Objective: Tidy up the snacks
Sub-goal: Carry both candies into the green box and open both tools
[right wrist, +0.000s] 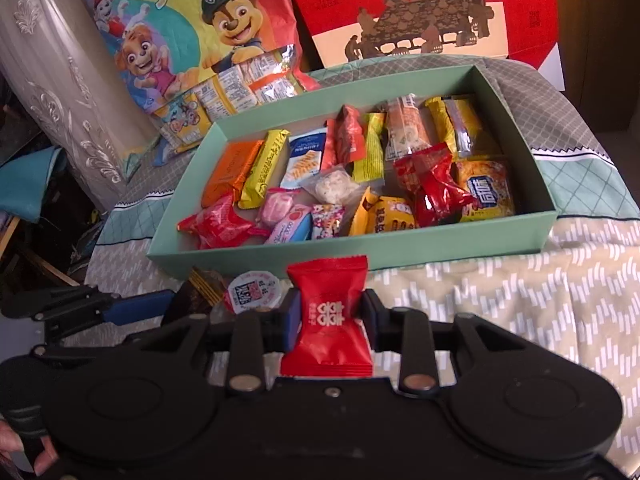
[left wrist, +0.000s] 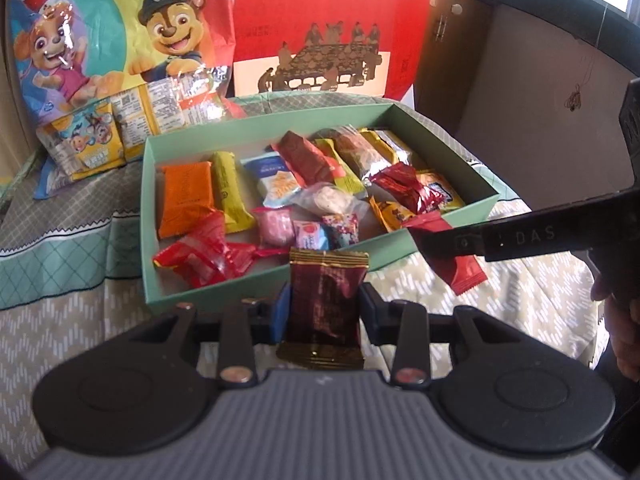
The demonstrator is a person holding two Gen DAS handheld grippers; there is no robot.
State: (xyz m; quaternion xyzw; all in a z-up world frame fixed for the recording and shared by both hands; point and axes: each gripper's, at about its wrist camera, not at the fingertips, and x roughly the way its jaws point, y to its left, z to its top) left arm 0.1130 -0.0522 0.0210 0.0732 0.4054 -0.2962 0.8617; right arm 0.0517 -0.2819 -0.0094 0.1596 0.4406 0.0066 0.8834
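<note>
In front of the pale green cardboard box (right wrist: 404, 246), already crowded w/ wrapped snacks, left gripper (left wrist: 325, 307) pinches a dark maroon foil packet (left wrist: 326, 308), right gripper (right wrist: 331, 316) a bright red wrapper (right wrist: 330, 316); both yet to go in.

Snacks (right wrist: 360, 176) crowd the box (right wrist: 348, 258); cloth (right wrist: 500, 300) alongside lies open.

- Left wrist camera sits right behind its own claw (left wrist: 325, 307), looking forward and steeply down along the fingers, close in on the near wall of the green box (left wrist: 256, 296) just ahead.
- Right wrist camera rides behind its claw (right wrist: 330, 315), same downward tilt, the box (right wrist: 360, 258) just beyond.
- Both views share the box and the cartoon bag (left wrist: 120, 28) and red bag (left wrist: 332, 20) behind it.
- Each view catches the other claw at its side.
</note>
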